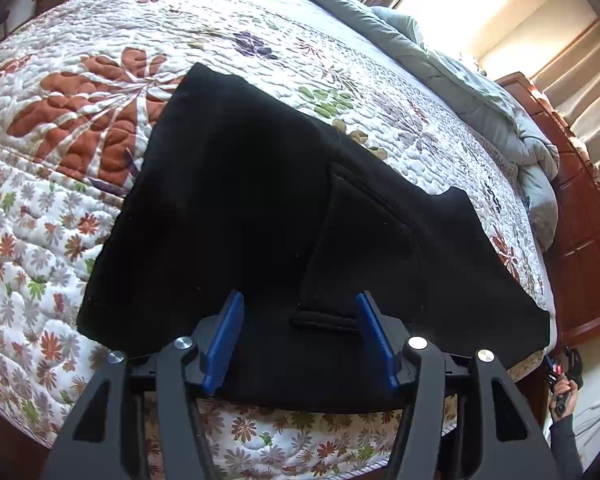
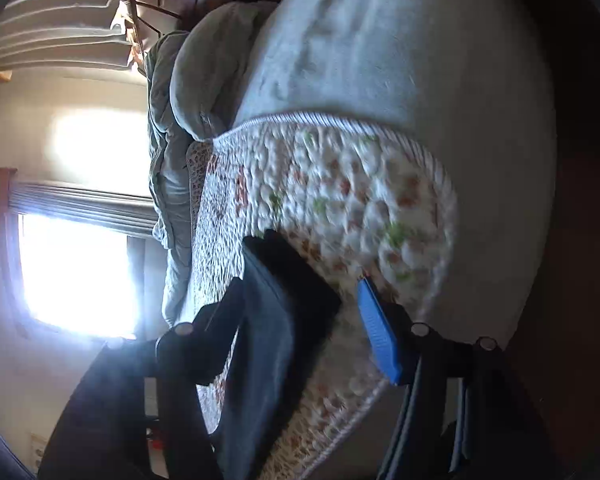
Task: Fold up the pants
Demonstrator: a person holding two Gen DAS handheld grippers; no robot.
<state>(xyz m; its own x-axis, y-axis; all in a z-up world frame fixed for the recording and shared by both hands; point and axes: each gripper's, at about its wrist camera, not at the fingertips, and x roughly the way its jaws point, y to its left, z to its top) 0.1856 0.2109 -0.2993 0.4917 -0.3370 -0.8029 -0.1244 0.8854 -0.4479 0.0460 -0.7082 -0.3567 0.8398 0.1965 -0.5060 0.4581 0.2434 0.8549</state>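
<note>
Nearest my left camera, the left gripper (image 1: 300, 336) has its two blue pads spread wide over the near waistband edge of the black fabric pants (image 1: 260, 208), clamping nothing that I can see. The pants lie on the white floral quilted bedspread (image 1: 80, 200), hanging a little over the near edge of the bed. They look folded lengthwise already, one leg laid on the other, with a back pocket facing up and the cloth tapering toward the far end. I judge that the first fold is done and the crosswise folds are left: the bundle is long and flat, not yet a compact stack.

In the right wrist view the picture is tilted and smeared, so I hedge here: the right gripper (image 2: 300, 320) seems open, one blue pad (image 2: 380, 332) standing clear on one side while a dark fold of the pants (image 2: 276, 320) lies between the fingers, apparently not pinched. A rumpled grey blanket (image 1: 480, 92) sits bunched along the far side, well apart from the pants, beside a reddish wooden dresser (image 1: 580, 220).
</note>
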